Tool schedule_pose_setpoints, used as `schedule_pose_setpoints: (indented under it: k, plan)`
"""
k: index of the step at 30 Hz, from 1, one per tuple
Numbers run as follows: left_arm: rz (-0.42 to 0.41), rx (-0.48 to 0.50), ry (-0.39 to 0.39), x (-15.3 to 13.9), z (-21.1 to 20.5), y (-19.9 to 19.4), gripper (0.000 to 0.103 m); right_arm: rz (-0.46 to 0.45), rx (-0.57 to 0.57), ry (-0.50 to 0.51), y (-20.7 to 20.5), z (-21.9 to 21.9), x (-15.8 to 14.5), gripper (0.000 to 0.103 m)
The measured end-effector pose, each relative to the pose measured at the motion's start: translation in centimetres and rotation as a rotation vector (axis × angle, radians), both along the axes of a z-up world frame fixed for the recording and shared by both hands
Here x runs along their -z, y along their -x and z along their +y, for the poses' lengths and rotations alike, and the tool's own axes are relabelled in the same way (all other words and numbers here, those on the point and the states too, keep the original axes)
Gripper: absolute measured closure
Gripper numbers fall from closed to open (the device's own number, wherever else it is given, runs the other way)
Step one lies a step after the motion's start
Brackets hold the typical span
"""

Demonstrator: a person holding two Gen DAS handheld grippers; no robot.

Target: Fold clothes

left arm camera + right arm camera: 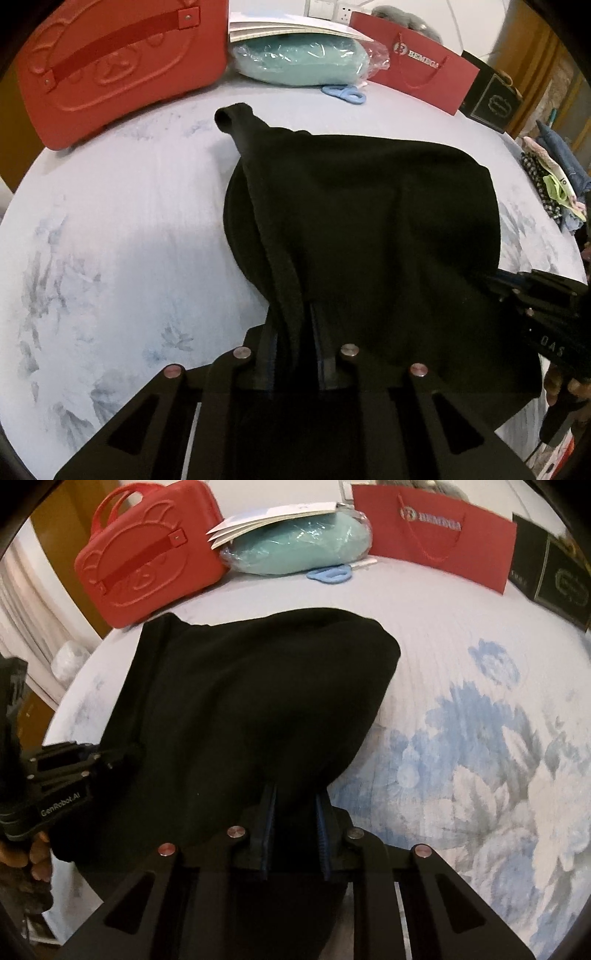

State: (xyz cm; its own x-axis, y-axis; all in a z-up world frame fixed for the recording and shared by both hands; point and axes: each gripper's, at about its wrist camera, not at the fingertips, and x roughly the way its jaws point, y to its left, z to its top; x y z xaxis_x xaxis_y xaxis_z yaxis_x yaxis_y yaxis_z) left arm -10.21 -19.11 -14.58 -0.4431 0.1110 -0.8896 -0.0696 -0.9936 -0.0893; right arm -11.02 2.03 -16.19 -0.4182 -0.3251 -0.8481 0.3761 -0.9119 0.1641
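Note:
A black garment (369, 221) lies bunched on a pale blue floral sheet (110, 240), and one tube-like end (231, 114) sticks out toward the far left. My left gripper (293, 325) is shut on a fold at the garment's near left edge, with cloth pinched between its fingers. My right gripper (293, 805) is shut on the near right edge of the same garment (240, 701). Each gripper shows in the other's view: the right (491, 280) bites the cloth from the right side, and the left (122, 753) from the left. A hand holds each one.
At the back stand a red moulded case (118, 66), a teal cushion in plastic (299, 62) under papers, blue scissors (345, 92), a red paper bag (417, 62) and a black box (491, 103). A heap of other clothes (554, 184) lies at the right edge.

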Motion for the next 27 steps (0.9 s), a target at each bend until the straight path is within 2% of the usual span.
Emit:
schedule_pose_setpoints:
  k: [2,11,17,27]
  plan:
    - [0.028,-0.004,0.044,-1.0,0.4,-0.5,0.096,0.032,-0.001,-0.027,-0.4,-0.3,-0.7,0.088]
    - [0.181,0.029,0.004,-8.4,2.4,-3.1,0.096,0.228,0.008,0.04,-3.0,2.8,-8.7,0.089]
    - [0.232,0.091,-0.006,-11.4,5.0,-3.1,0.096,0.295,0.055,0.045,-4.0,5.8,-12.0,0.089]
    - [0.276,0.23,-0.015,-14.7,13.7,-2.7,0.096,0.334,0.186,0.015,-6.3,12.8,-15.0,0.089]
